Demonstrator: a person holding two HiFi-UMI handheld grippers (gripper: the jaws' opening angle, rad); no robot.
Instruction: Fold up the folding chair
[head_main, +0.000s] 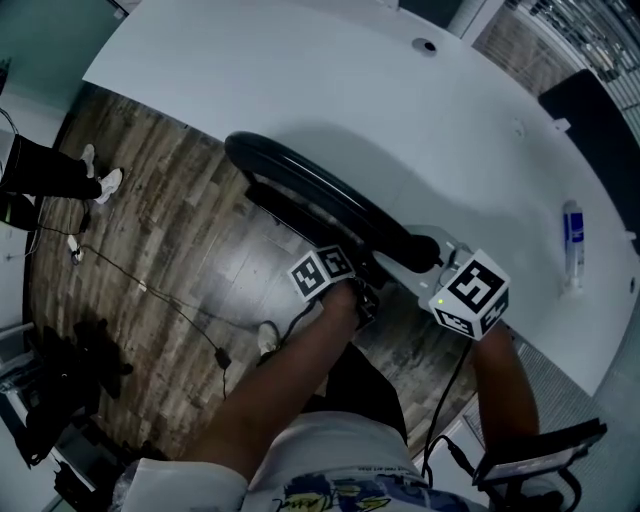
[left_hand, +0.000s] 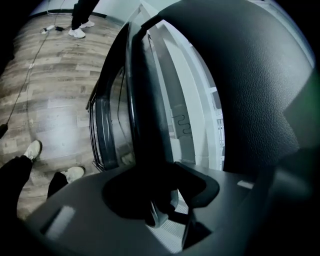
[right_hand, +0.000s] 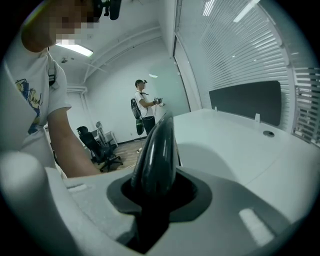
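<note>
Folding chair (head_main: 320, 195), black and seen edge-on from above, runs from upper centre of the head view down to the middle, nearly flat and standing between the wood floor (head_main: 150, 230) at left and the white desk (head_main: 330, 70) that fills the upper right. At the chair's lower-right end the right gripper (head_main: 428, 255) is clamped on the glossy top rim (right_hand: 156, 155), which fills the gap between its jaws. Just left of it, the left gripper (head_main: 362, 290) has its jaws narrowly apart around a dark frame tube (left_hand: 147, 125), with a light gap showing beside the tube, so it appears to steady the tube without pinching it.

With one grip loose, most of the hold seems to fall on the right jaws, and the smooth rim could slide out of them. The chair might then tip against the desk edge or spring open toward the floor, where a cable (head_main: 150, 290) trails and a bystander's legs (head_main: 50, 170) stand at far left.
</note>
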